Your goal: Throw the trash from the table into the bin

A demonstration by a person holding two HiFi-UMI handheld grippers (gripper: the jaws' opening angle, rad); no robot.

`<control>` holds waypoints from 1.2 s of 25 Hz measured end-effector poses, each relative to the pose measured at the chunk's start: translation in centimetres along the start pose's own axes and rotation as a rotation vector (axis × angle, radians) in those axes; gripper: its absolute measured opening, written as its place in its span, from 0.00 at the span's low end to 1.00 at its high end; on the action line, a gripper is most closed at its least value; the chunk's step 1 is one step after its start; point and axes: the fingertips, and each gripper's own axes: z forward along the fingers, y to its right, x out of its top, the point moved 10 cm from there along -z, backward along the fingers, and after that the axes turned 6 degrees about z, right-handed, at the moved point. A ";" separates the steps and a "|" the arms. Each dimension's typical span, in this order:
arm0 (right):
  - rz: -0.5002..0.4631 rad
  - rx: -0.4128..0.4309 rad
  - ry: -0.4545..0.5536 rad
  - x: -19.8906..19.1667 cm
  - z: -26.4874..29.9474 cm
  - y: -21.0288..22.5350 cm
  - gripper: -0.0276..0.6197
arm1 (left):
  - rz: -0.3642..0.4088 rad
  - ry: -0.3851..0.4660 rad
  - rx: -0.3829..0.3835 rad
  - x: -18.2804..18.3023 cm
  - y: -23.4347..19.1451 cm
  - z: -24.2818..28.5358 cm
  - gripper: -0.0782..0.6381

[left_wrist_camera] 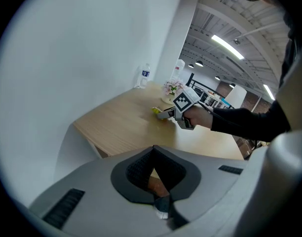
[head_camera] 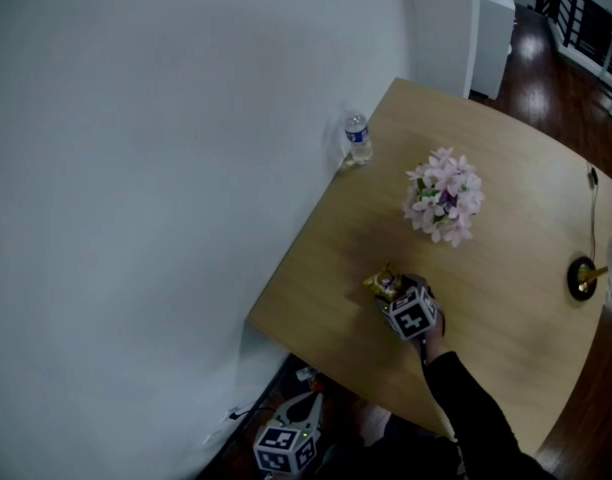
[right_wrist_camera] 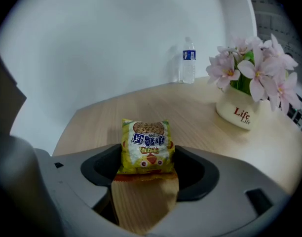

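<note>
In the head view the packet (head_camera: 383, 284) is seen on the table (head_camera: 506, 268), the right gripper (head_camera: 390, 292) set over it for pickup. In its own view the left gripper (left_wrist_camera: 161, 205) is held aside, jaws together, empty. In the right gripper view the packet is straddled by wide jaws, seemingly not yet pinched.

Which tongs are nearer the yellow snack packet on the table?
Right. The right tongs sit at the snack packet, jaws open either side of it; the left tongs hang off the table, well away.
</note>
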 end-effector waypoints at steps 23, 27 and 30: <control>-0.124 0.175 0.021 -4.4 -8.7 -11.3 0.30 | -0.163 0.134 0.088 -6.5 -2.5 -5.5 0.12; -0.197 0.235 -0.026 -5.5 -9.1 -14.7 0.30 | -0.230 0.146 0.125 -9.3 -2.8 -7.0 0.12; -0.247 0.281 -0.061 -6.4 -8.8 -17.2 0.30 | -0.279 0.163 0.156 -11.1 -3.4 -8.0 0.12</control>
